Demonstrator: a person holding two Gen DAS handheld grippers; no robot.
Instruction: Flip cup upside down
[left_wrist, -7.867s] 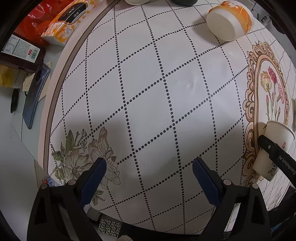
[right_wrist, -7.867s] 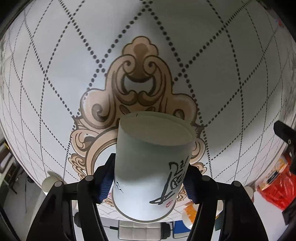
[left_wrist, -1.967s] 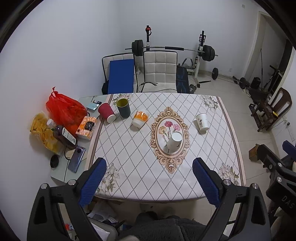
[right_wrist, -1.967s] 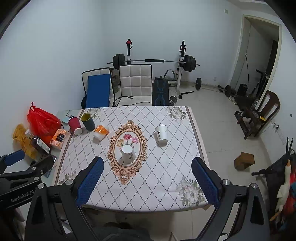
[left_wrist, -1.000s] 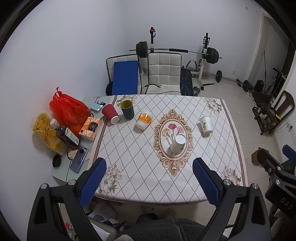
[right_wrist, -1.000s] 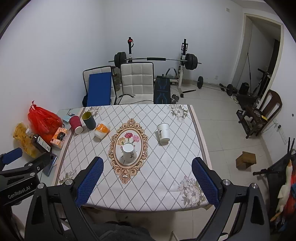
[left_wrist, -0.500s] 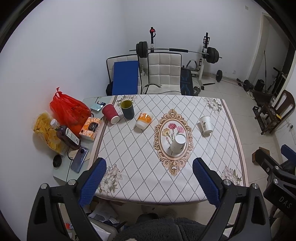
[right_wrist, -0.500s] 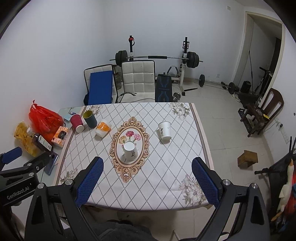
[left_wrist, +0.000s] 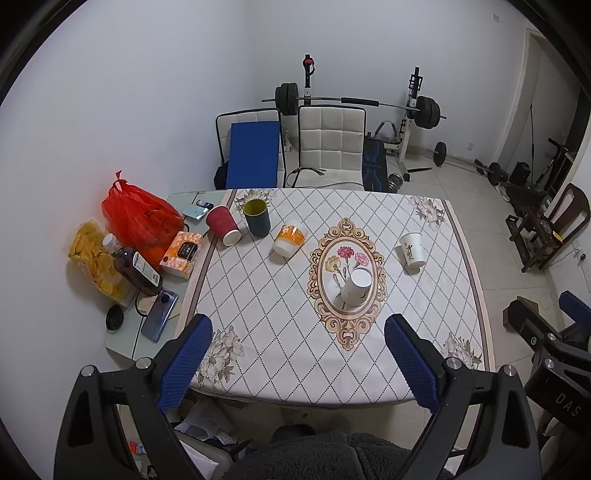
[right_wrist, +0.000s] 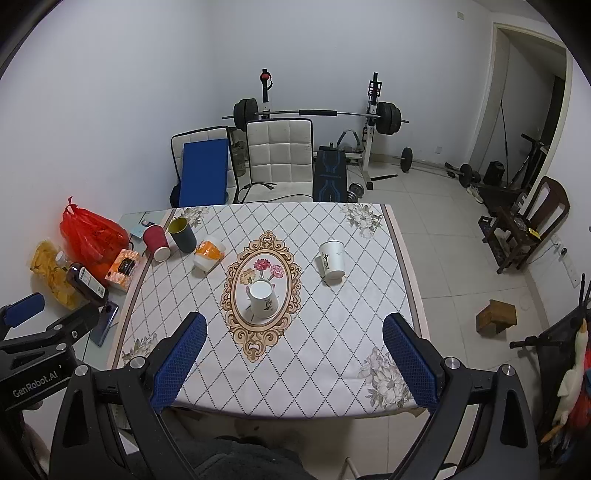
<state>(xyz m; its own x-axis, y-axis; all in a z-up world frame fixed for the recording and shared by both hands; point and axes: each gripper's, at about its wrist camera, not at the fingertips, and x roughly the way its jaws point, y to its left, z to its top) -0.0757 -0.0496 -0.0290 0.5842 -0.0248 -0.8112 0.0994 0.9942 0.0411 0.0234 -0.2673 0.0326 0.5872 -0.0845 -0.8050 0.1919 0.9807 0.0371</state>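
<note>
While claws (left_wrist: 297, 360) (right_wrist: 293, 356) gape, cup (right_wrist: 263, 298) mid-table (right_wrist: 332, 332)

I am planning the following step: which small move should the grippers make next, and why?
Probably none toward the white cup in the oval: it appears to stand base up, and the left gripper and right gripper are open and far from it. I would lower both to rest.
</note>
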